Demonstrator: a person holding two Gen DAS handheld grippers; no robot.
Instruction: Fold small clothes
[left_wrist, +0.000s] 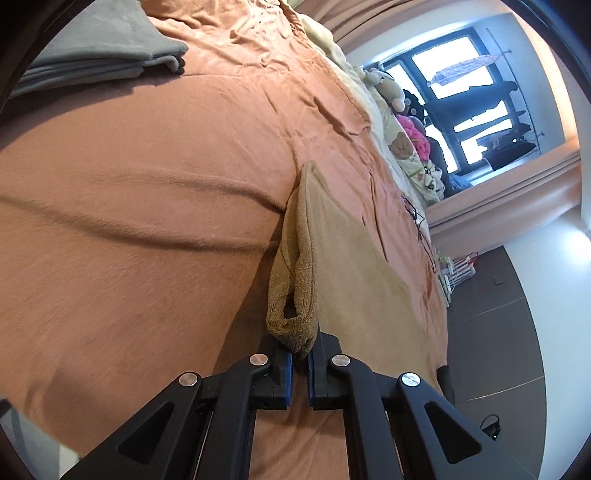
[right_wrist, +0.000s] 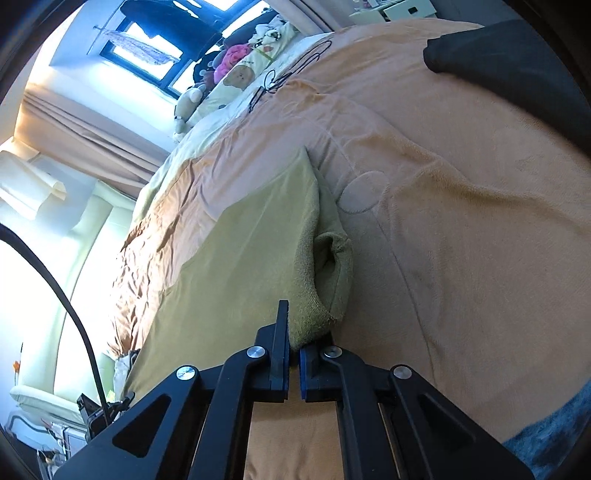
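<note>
Left wrist: left gripper (left_wrist: 300, 354) clamps tan garment (left_wrist: 354, 258) corner; right gripper (right_wrist: 294, 350) pinches opposite corner.

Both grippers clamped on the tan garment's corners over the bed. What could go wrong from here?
1. The left gripper pinches only a bunched knit cuff of the tan garment; it may slip out when lifted.
2. The right gripper also bites just the edge, so an uneven pull could skew the fold.
3. The black cable lies on the orange blanket beyond; a dragged garment might snag it.
</note>
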